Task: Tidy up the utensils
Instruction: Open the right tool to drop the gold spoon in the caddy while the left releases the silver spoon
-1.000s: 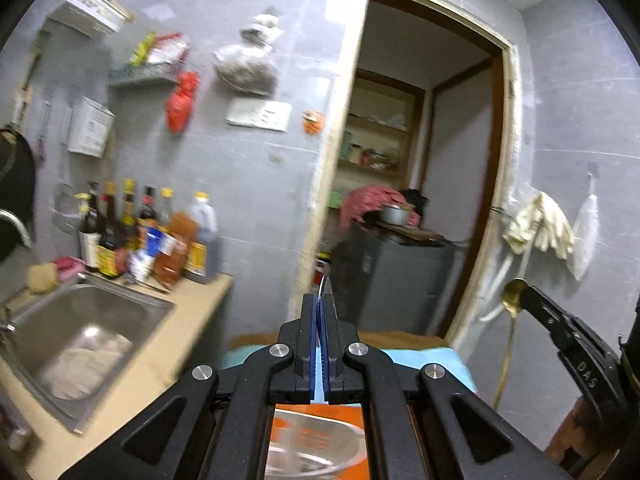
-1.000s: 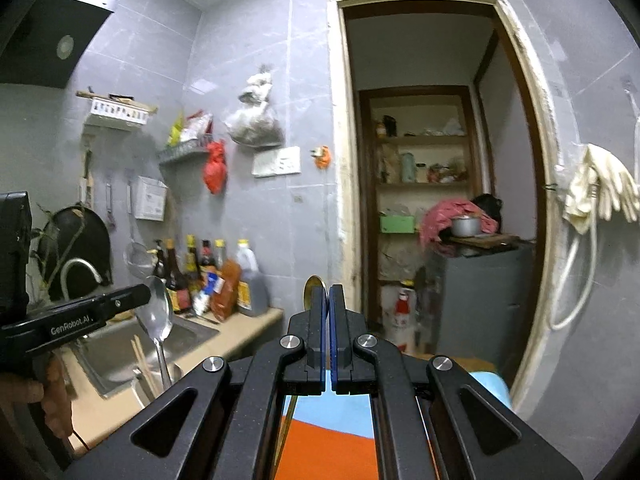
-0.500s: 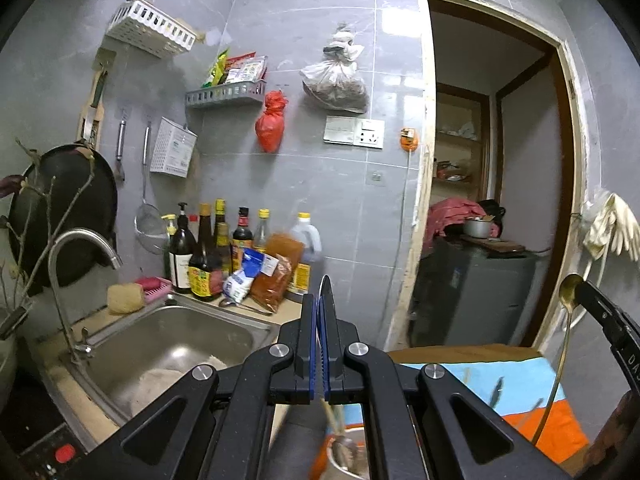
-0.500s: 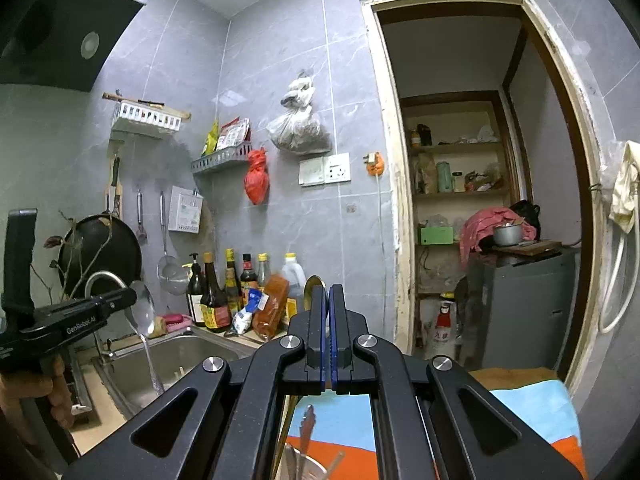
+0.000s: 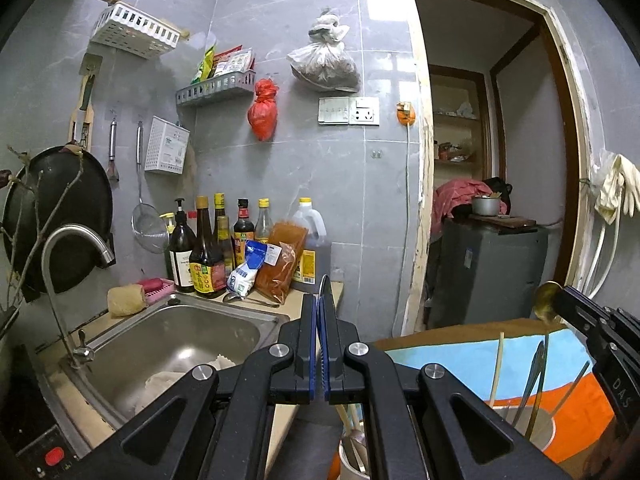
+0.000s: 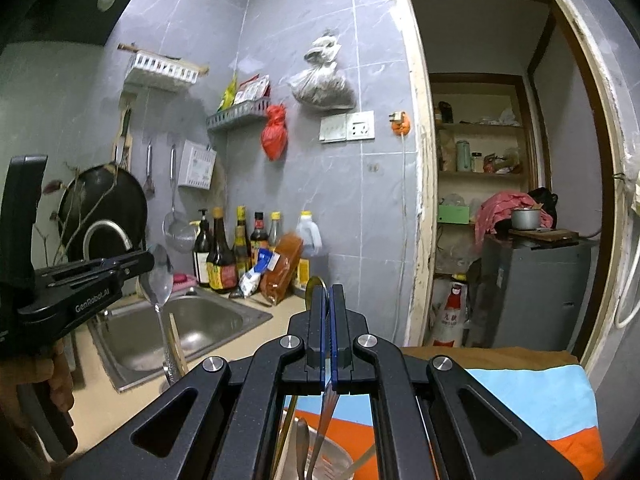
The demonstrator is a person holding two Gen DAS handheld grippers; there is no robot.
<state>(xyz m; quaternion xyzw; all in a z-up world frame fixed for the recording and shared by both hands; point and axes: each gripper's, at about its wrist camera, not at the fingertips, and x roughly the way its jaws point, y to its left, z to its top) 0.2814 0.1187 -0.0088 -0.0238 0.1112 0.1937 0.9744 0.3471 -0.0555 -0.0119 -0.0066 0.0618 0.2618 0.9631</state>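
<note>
The left gripper was clenched on a silver spoon, held bowl-up near the sink; the right gripper was clamped on a gold spoon, its handle hanging into the steel cup. Over the last second both grippers had swung from the doorway side toward the sink and levelled; judging by that, each spoon was being lowered into a holder, the silver spoon's handle reaching toward a second cup right of the sink.
</note>
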